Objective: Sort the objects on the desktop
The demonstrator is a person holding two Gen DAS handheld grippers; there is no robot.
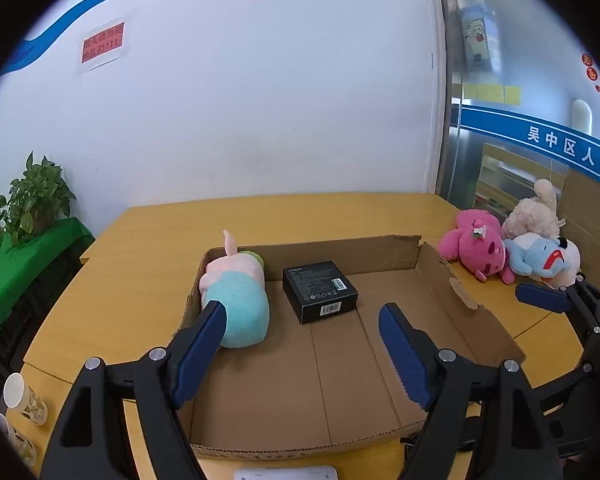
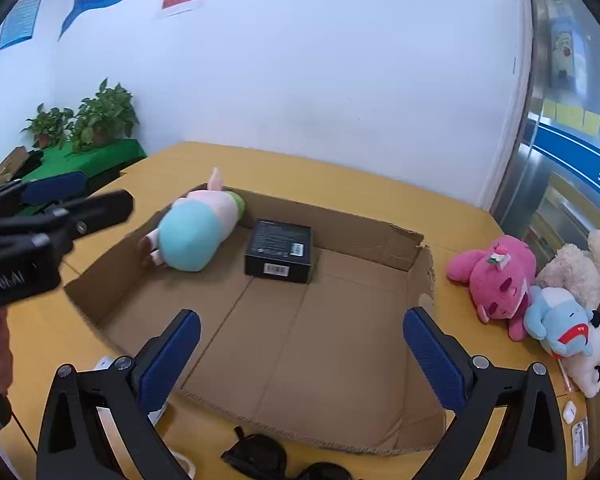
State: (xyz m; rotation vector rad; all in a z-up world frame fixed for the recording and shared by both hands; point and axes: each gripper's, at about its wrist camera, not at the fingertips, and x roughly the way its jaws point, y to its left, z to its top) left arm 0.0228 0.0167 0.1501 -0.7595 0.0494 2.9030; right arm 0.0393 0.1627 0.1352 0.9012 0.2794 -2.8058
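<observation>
A shallow cardboard box [image 1: 440,276] [image 2: 364,236] lies open on the yellow table. Inside it at the back left lie a pink and teal plush [image 1: 240,300] [image 2: 196,232] and a black carton [image 1: 320,290] [image 2: 280,256]. My left gripper [image 1: 302,314] is open and empty above the box, its left finger in front of the teal plush. My right gripper [image 2: 300,324] is open and empty above the box's near half. A pink plush [image 1: 476,248] [image 2: 496,280], a cream plush [image 1: 536,212] [image 2: 580,264] and a blue and white plush [image 1: 544,260] [image 2: 568,328] lie right of the box.
Black sunglasses [image 2: 268,456] lie on the table at the box's near edge. Small white items [image 2: 570,414] lie at the right edge. Paper cups [image 1: 22,400] stand at the near left. Potted plants [image 2: 100,120] sit on a green-covered stand to the left. A white wall is behind.
</observation>
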